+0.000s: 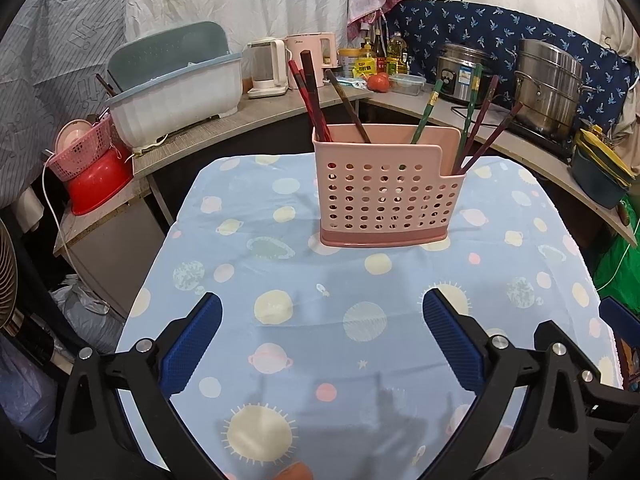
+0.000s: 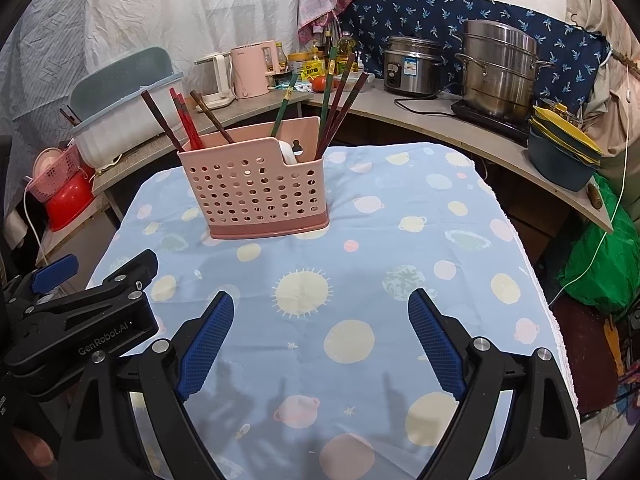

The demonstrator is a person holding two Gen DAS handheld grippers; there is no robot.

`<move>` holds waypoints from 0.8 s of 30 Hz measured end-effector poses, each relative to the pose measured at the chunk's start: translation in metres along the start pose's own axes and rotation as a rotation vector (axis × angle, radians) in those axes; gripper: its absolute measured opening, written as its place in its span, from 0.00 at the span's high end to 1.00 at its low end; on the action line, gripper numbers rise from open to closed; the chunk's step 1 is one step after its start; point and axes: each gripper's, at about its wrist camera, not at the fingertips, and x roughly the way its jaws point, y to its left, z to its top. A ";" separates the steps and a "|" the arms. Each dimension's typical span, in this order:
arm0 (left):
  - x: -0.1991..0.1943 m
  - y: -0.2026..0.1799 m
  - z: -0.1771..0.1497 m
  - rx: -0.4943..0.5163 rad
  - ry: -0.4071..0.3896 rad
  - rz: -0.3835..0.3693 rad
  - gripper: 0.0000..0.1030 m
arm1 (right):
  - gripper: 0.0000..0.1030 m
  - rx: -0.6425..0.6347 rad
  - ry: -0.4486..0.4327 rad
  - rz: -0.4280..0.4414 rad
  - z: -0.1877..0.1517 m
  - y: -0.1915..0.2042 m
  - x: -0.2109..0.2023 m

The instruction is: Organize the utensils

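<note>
A pink perforated utensil holder (image 1: 384, 196) stands on the blue planet-print tablecloth (image 1: 280, 320); it also shows in the right wrist view (image 2: 256, 192). Dark and red chopsticks (image 1: 314, 92) lean in its left compartment, green and maroon chopsticks (image 1: 474, 120) in its right. In the right wrist view these are the red and dark ones (image 2: 182, 120) and the green and maroon ones (image 2: 336, 100). A white object (image 2: 289, 152) sits in the lower right compartment. My left gripper (image 1: 322, 308) is open and empty, well short of the holder. My right gripper (image 2: 320, 304) is open and empty.
The left gripper's body (image 2: 80, 312) lies at the left of the right wrist view. A counter behind the table holds a dish rack (image 1: 176, 96), kettles (image 1: 268, 64), a rice cooker (image 2: 414, 66), a steel pot (image 2: 500, 68) and stacked bowls (image 2: 564, 152).
</note>
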 end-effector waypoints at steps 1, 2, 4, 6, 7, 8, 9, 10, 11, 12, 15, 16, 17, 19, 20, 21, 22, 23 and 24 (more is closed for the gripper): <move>0.000 0.000 0.000 0.002 -0.001 0.001 0.07 | 0.17 -0.002 -0.002 -0.002 0.000 0.000 0.000; 0.000 -0.001 0.000 0.003 -0.001 0.002 0.07 | 0.17 -0.004 -0.004 -0.005 0.000 0.000 -0.001; 0.000 -0.001 0.000 0.002 -0.001 -0.001 0.07 | 0.17 -0.007 -0.007 -0.010 0.000 0.000 -0.001; 0.000 -0.001 0.000 0.001 0.000 0.000 0.07 | 0.17 -0.006 -0.005 -0.010 0.000 0.000 -0.001; 0.000 -0.001 -0.001 0.001 0.000 0.000 0.07 | 0.17 -0.006 -0.005 -0.011 0.000 0.001 -0.001; 0.000 -0.001 0.000 0.003 -0.001 0.001 0.07 | 0.17 -0.007 -0.005 -0.012 0.000 0.001 -0.001; 0.000 -0.001 -0.001 0.003 0.000 0.003 0.07 | 0.17 -0.009 -0.005 -0.012 0.000 0.001 -0.001; 0.000 -0.001 -0.001 0.004 0.001 0.004 0.07 | 0.17 -0.009 -0.005 -0.009 0.000 0.000 -0.002; 0.000 -0.001 -0.001 0.005 0.002 0.004 0.07 | 0.17 -0.010 -0.004 -0.010 0.000 0.000 -0.002; 0.000 -0.001 -0.001 0.004 0.003 0.004 0.07 | 0.17 -0.010 -0.004 -0.009 0.000 0.000 -0.002; 0.000 0.000 -0.002 0.002 0.004 -0.001 0.07 | 0.17 -0.009 -0.004 -0.009 0.000 0.001 -0.002; 0.000 0.000 -0.002 0.002 0.004 -0.002 0.07 | 0.17 -0.010 -0.004 -0.009 0.000 0.001 -0.002; 0.000 0.001 -0.002 0.003 0.004 -0.002 0.07 | 0.17 -0.012 -0.005 -0.011 0.000 0.001 -0.002; -0.001 0.000 -0.003 0.008 0.002 0.001 0.07 | 0.16 -0.010 -0.004 -0.010 0.000 0.000 -0.002; -0.001 0.000 -0.003 0.009 0.002 0.002 0.07 | 0.16 -0.008 -0.003 -0.008 0.000 0.000 -0.002; -0.001 0.001 -0.002 0.009 0.002 0.002 0.07 | 0.16 -0.007 -0.003 -0.010 -0.001 0.000 -0.002; -0.002 0.001 -0.003 0.008 0.001 0.003 0.07 | 0.16 -0.006 -0.003 -0.010 -0.001 0.000 -0.003; -0.002 0.001 -0.003 0.009 0.000 0.005 0.07 | 0.16 -0.006 -0.003 -0.010 -0.001 0.000 -0.003; -0.002 0.001 -0.003 0.010 -0.001 0.007 0.07 | 0.16 -0.007 -0.003 -0.010 -0.001 0.000 -0.002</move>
